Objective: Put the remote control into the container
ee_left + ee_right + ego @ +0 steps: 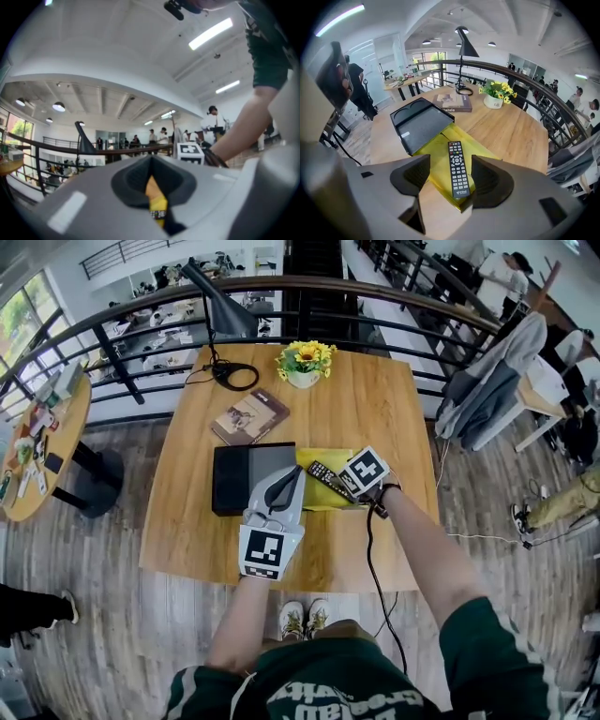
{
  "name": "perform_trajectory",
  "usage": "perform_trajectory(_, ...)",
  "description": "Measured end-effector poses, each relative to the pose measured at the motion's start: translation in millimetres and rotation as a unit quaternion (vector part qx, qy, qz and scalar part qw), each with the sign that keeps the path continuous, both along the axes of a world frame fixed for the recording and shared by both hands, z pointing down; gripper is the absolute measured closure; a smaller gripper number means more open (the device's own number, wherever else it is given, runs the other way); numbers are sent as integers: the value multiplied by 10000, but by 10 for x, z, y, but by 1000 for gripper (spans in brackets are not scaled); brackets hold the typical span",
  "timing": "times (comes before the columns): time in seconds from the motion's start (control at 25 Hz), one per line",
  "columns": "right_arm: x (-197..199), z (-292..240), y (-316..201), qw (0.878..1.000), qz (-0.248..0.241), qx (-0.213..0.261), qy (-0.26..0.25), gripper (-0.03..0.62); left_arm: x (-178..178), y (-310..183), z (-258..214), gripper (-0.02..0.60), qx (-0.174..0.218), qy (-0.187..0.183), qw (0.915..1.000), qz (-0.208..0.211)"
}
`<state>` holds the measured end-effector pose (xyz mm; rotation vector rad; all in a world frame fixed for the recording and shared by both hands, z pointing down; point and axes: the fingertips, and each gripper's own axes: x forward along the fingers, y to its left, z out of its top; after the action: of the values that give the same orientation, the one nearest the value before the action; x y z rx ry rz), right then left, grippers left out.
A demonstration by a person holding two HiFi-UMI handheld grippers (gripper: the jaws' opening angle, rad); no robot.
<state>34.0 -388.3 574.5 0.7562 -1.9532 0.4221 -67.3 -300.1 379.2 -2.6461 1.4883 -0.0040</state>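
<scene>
A black remote control (328,481) (457,168) lies lengthwise on a flat yellow container (319,499) (436,154) at the middle of the wooden table (375,409). My right gripper (345,486) (452,174) is open, one jaw on each side of the remote's near end, with a small gap on both sides. A black tray (239,479) (419,124) adjoins the yellow container on its left. My left gripper (291,479) (151,187) points up at the yellow container's left edge and is shut on a yellow strip of it.
Further back on the table are a book (249,415), a pot of yellow flowers (305,362) and a black lamp (220,306) with a coiled cable (234,376). A railing (394,296) runs behind the table. A cable (370,549) trails from my right gripper over the front edge.
</scene>
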Motion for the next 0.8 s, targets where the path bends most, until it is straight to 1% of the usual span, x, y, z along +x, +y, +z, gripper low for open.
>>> perform_trajectory(0.16, -30, -211, 88, 9996, 27, 221, -183, 318, 37, 142, -30, 584, -75, 62, 9999, 132)
perform_trajectory(0.4, -107, -559, 325, 9957, 25, 590, -710, 319, 23, 369, -79, 584, -123, 114, 9996, 232)
perform_trajectory(0.52, -153, -710, 442, 9921, 24, 731, -1022, 319, 31, 455, -142, 584, -48, 41, 9994, 331)
perform_trajectory(0.64, -207, -907, 538, 9869, -24, 1081, -1196, 331, 24, 531, -188, 584, 5, -28, 9990, 435)
perform_trajectory(0.8, -268, -1192, 634, 9745, 12, 1644, -1530, 386, -27, 600, -227, 584, 61, -80, 9986, 512)
